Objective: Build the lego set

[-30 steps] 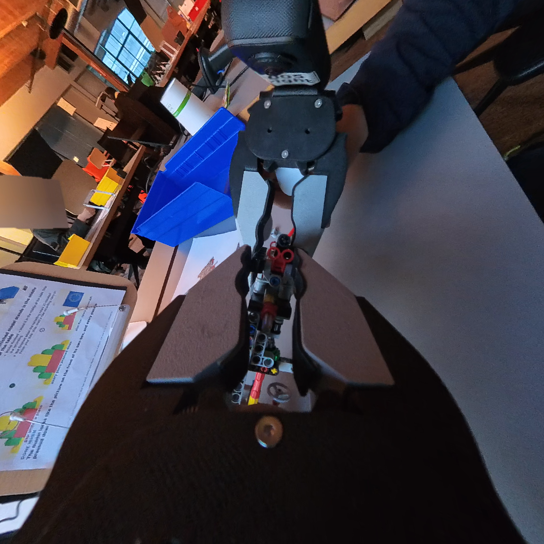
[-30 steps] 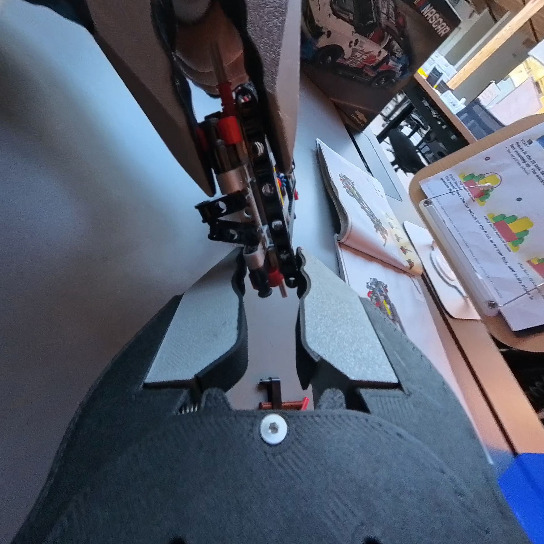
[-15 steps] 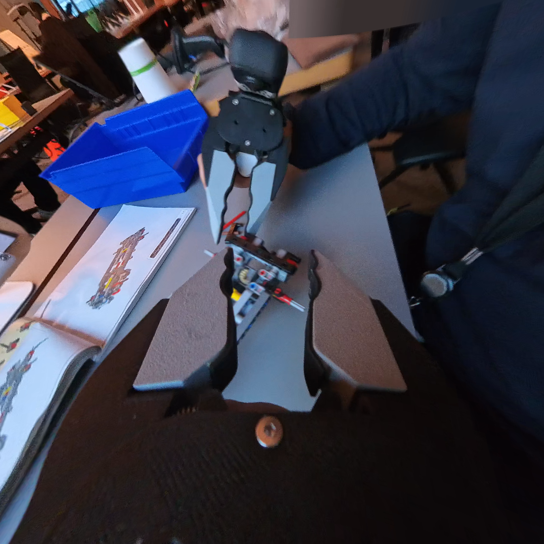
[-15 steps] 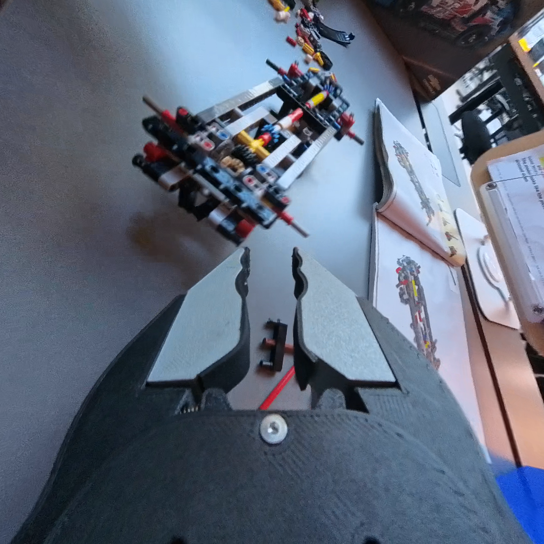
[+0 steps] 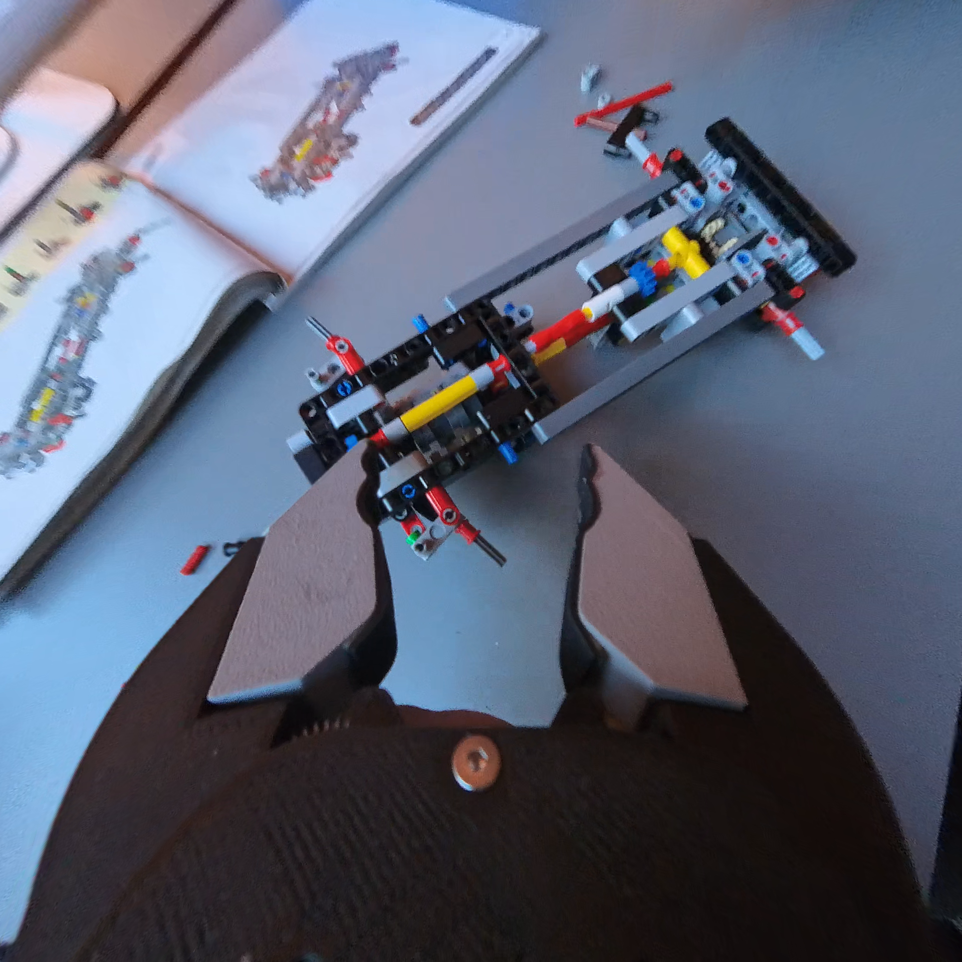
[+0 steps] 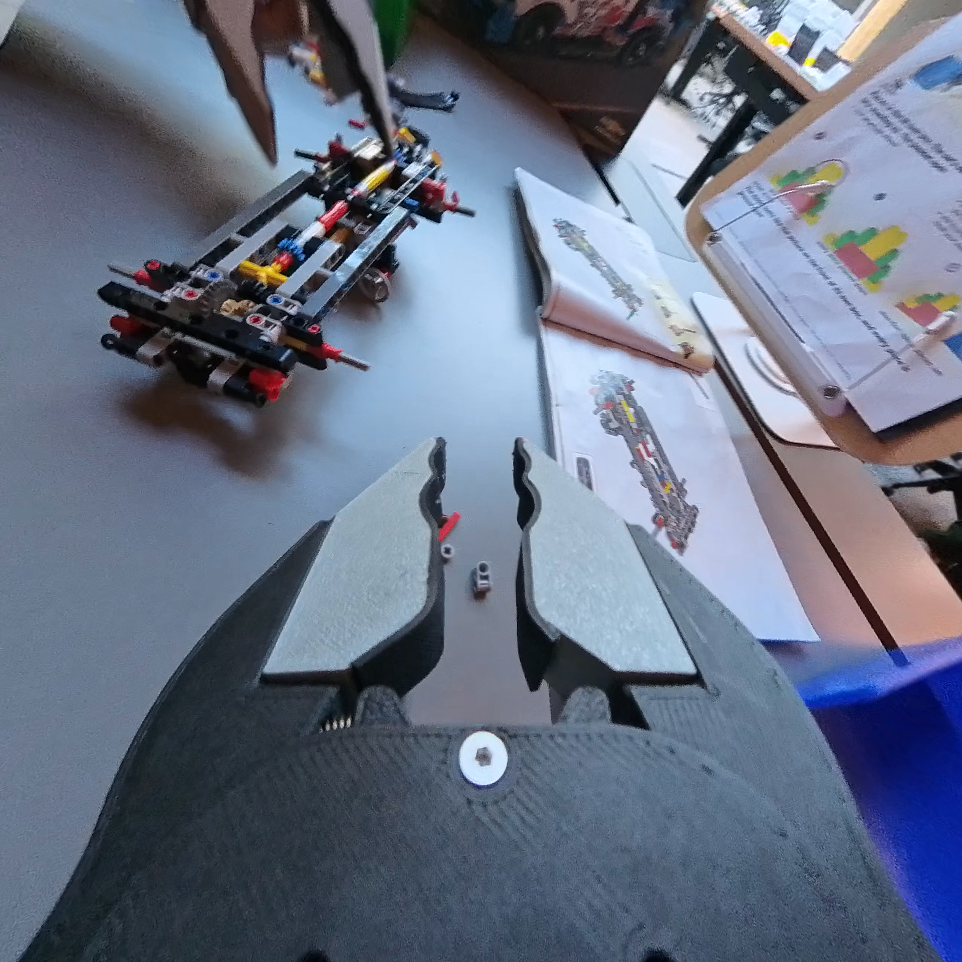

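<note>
Released and set down since a second ago: toy car frame [image 5: 546, 333], now flat mid-surface [image 5: 781, 494], beside open booklet [image 5: 218, 218]. Left fingers [image 5: 476, 458] spread wide over its near end, gripping nothing. Right fingers [image 6: 479, 442] narrowly parted, empty, above small loose pieces [image 6: 481, 578].

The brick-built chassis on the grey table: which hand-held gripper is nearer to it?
Left. The left hand-held gripper hangs open right at one end of the chassis; the right hand-held gripper hangs open apart from it, over small loose pieces.
</note>
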Demonstrator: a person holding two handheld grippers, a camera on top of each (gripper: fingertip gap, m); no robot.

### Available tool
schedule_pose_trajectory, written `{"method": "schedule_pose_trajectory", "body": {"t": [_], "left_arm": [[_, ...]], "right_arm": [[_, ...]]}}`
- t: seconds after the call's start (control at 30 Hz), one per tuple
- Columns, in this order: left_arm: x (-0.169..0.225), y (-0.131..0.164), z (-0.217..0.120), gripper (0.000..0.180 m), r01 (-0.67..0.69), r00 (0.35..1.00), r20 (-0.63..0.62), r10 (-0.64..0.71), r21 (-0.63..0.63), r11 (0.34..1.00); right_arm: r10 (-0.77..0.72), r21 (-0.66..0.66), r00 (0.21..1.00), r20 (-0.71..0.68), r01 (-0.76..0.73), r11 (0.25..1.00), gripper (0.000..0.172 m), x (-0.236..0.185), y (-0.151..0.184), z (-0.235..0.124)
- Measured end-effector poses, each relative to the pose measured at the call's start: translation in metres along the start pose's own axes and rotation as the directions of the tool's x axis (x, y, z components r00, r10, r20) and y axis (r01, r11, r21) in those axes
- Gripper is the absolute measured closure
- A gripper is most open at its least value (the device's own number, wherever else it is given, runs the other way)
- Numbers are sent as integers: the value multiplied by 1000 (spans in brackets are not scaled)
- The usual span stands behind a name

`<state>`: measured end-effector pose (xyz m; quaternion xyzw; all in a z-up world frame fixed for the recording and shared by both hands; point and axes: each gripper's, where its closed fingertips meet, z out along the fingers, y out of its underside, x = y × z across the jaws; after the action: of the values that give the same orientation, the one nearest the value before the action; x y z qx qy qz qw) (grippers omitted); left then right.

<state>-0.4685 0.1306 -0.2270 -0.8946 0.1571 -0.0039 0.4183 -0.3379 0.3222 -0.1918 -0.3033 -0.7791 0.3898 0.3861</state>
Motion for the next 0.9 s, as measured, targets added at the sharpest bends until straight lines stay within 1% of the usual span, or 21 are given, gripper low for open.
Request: {"method": "schedule_pose_trajectory", "body": {"t": [0.17, 0.2, 0.27, 0.33, 0.37, 0.43, 0.47, 0.53, 0.57, 0.63, 0.7, 0.73, 0.8, 0.87, 0.9], "left_arm": [[4, 7, 4, 92, 15, 1000, -17, -15, -30, 999], [8, 8, 2, 88, 16, 999, -26, -17, -42, 999], [22, 14, -6, 86, 0, 998, -59, -6, -87, 996], [48, 22, -20, 92, -23, 989, -149, 3, -129, 991], [59, 23, -28, 101, -39, 983, -185, 15, -126, 991], [68, 21, -39, 124, -48, 981, -190, 29, -94, 994], [71, 19, -44, 126, -33, 981, -195, 17, -80, 996], [73, 21, -48, 115, -6, 982, -186, -10, -81, 997], [75, 22, -49, 114, -6, 983, -186, -8, -75, 997], [85, 21, -51, 104, -14, 976, -215, 5, -43, 999], [103, 18, -58, 111, -37, 954, -296, 36, 1, 999], [105, 15, -61, 113, -48, 953, -299, 55, 31, 998], [90, 10, -63, 113, -50, 975, -211, 64, 69, 996], [64, 16, -60, 112, -19, 995, -96, 24, 56, 998], [55, 21, -58, 108, 11, 998, -66, -9, 35, 999]], "right_arm": [[99, 100, 992, -78, -91, 991, 153, 25, -6, -21], [118, 116, 990, -82, -108, 987, 153, 28, -7, -25], [144, 137, 986, -80, -132, 982, 153, 32, -7, -29], [153, 135, 984, -90, -140, 981, 153, 35, -5, -31], [154, 128, 983, -97, -141, 982, 153, 36, -4, -30], [151, 115, 984, -99, -139, 984, 153, 36, -1, -29], [150, 112, 984, -93, -139, 984, 153, 35, -1, -28], [148, 96, 986, -78, -140, 985, 153, 31, 2, -24], [144, 85, 987, -72, -138, 987, 152, 29, 3, -22], [130, 62, 989, -64, -126, 990, 152, 26, 6, -18], [119, 48, 991, -61, -116, 992, 153, 24, 9, -15], [119, 50, 991, -59, -117, 992, 153, 23, 9, -15], [129, 62, 990, -59, -125, 990, 153, 24, 9, -14], [137, 72, 989, -64, -133, 989, 154, 25, 9, -13], [140, 73, 988, -68, -135, 988, 154, 26, 11, -13]]}}
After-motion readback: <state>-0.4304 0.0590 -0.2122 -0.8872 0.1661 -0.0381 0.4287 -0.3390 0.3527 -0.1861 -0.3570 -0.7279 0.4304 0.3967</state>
